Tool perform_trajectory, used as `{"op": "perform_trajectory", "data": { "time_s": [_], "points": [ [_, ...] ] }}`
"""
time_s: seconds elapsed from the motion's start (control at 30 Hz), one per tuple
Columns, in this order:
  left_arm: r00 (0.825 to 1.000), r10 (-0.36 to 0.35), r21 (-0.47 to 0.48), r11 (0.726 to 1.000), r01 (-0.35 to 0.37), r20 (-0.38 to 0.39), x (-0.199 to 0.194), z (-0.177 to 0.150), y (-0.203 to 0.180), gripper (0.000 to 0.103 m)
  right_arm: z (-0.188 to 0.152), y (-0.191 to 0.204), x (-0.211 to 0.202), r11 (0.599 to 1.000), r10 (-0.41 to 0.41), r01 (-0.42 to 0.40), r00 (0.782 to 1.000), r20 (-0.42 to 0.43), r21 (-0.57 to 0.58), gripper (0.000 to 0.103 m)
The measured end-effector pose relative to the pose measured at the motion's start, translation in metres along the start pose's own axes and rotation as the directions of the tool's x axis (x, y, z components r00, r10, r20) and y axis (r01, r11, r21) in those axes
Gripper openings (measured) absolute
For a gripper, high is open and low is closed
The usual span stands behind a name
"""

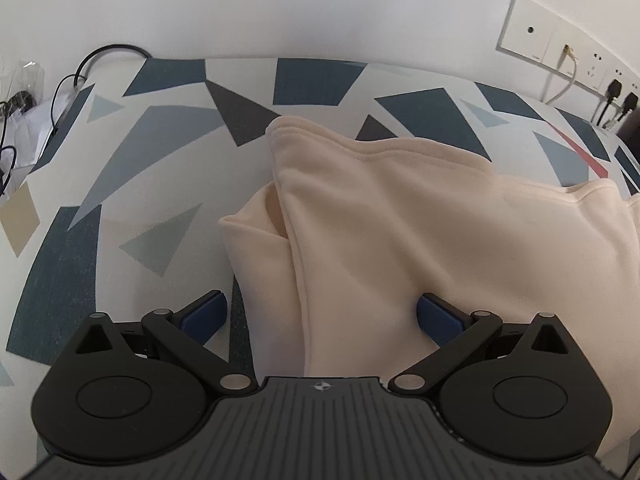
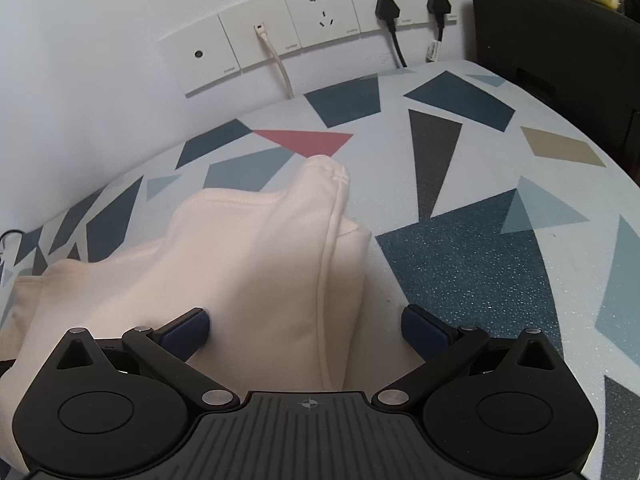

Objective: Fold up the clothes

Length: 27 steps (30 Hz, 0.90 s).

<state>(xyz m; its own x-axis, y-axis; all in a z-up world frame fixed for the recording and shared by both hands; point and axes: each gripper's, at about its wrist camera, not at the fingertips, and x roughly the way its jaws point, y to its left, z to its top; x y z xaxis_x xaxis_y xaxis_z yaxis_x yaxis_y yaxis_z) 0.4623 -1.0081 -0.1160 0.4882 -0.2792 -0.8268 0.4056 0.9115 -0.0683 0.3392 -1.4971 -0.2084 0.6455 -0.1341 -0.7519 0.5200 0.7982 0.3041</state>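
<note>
A cream fleece garment lies bunched on a table covered in a geometric blue, grey and white pattern. In the left wrist view my left gripper is open, its blue pads wide apart with the garment's left edge lying between them. In the right wrist view the same garment shows a seam and a raised corner near a red triangle. My right gripper is open too, straddling the garment's right edge, and the fabric passes between its fingers.
The patterned table top meets a white wall with a row of sockets; two black plugs and a white cable hang there. A dark chair back stands at far right. Black cables and a plastic bag sit at the table's left end.
</note>
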Motion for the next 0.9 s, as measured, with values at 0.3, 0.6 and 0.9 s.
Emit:
{"op": "perform_trajectory", "data": {
  "time_s": [0.3, 0.6, 0.9],
  "points": [
    [0.999, -0.028, 0.040, 0.999, 0.029, -0.024, 0.003, 0.004, 0.001, 0.103, -0.003, 0.022, 0.005, 0.983, 0.119, -0.129, 0.990, -0.080, -0.129, 0.102],
    [0.991, -0.128, 0.013, 0.992, 0.128, -0.028, -0.008, 0.003, -0.007, 0.062, 0.008, 0.025, 0.010, 0.987, 0.139, -0.147, 0.983, -0.118, -0.062, 0.102],
    [0.980, -0.191, -0.073, 0.980, 0.188, -0.049, -0.010, 0.006, 0.002, 0.047, 0.011, 0.021, 0.009, 0.987, 0.139, -0.147, 0.982, -0.126, -0.060, 0.101]
  ]
}}
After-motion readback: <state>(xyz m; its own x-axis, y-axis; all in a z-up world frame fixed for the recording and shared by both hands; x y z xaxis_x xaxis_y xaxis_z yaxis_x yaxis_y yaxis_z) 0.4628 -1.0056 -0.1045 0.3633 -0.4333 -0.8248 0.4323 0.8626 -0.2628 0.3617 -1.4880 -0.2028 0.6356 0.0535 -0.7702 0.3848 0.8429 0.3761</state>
